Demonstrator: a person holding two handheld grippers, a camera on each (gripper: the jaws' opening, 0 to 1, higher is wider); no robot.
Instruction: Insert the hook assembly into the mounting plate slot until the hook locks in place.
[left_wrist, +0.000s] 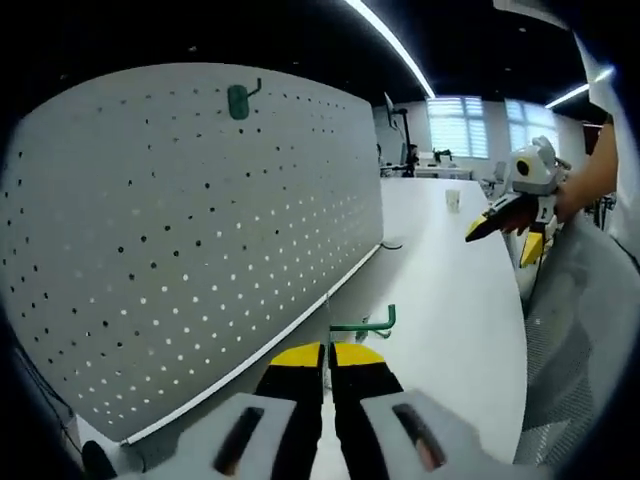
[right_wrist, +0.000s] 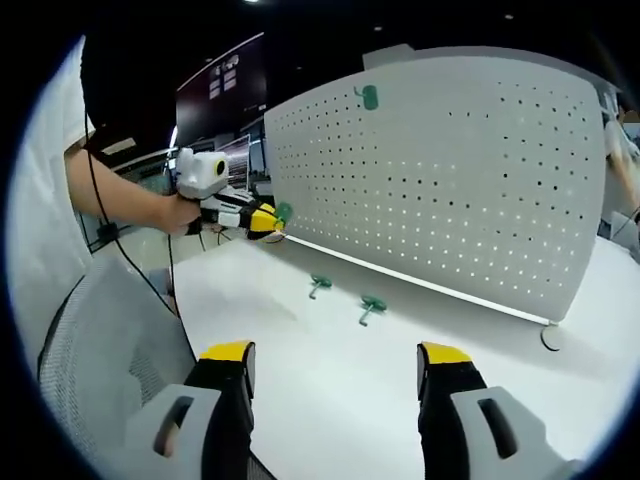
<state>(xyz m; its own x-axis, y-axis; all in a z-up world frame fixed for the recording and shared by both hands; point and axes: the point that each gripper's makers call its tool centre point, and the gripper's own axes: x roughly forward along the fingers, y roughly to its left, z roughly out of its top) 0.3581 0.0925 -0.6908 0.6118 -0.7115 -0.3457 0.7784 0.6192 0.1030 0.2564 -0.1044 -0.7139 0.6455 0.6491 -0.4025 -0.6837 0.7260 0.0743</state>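
A white perforated mounting plate (left_wrist: 200, 230) stands upright along the table, also seen in the right gripper view (right_wrist: 450, 170). One green hook (left_wrist: 238, 100) hangs near its top edge (right_wrist: 369, 97). My left gripper (left_wrist: 327, 356) is shut on another green hook (left_wrist: 368, 324), low and close to the plate's bottom rail; in the right gripper view it (right_wrist: 270, 222) sits at the plate's left end with the green hook (right_wrist: 284, 212) at its tip. My right gripper (right_wrist: 336, 355) is open and empty above the table (left_wrist: 500, 238). Two loose green hooks (right_wrist: 320, 285) (right_wrist: 372, 306) lie before the plate.
The white table (left_wrist: 440, 290) runs along the plate. A small cup (left_wrist: 452, 198) stands far back. A grey mesh chair back (right_wrist: 110, 340) is at the table's edge (left_wrist: 580, 330). A person's arm (right_wrist: 120, 195) holds the left gripper. A dark cable (right_wrist: 548, 340) lies by the plate's right foot.
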